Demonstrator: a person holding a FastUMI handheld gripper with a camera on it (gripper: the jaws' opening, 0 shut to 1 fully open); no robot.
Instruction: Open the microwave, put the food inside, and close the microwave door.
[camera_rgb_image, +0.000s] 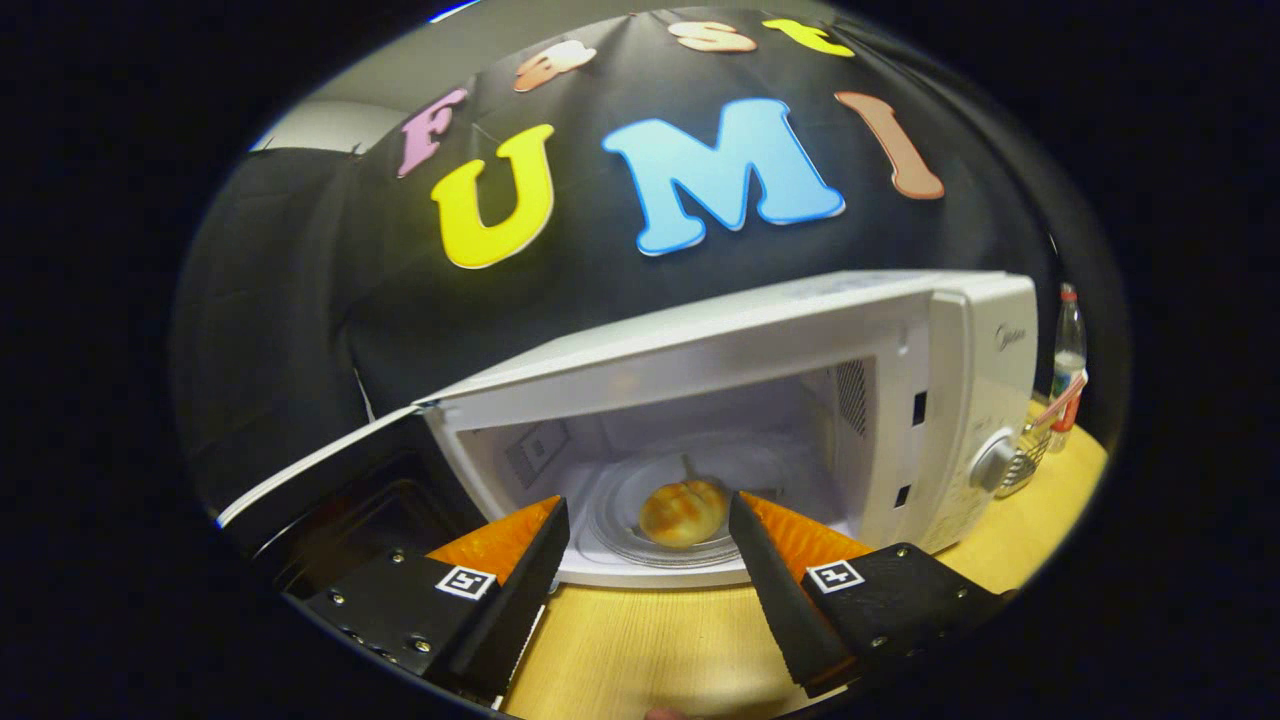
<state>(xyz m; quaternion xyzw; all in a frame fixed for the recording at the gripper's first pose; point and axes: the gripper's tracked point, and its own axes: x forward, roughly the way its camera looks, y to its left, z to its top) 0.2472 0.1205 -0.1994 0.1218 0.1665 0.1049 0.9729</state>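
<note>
White microwave (760, 400) stands open at frame centre, door (330, 480) swung to lower left. Bread roll (683, 512) sits on the turntable (620, 500) inside. Gripper (648, 520) fingers spread apart, empty, just before the cavity.

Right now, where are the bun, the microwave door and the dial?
bun (683, 512): gripper view, middle of its browned top, beyond the open jaws.
door (330, 455): gripper view, white top edge, swung open.
dial (992, 463): gripper view, face of the knob.
</note>
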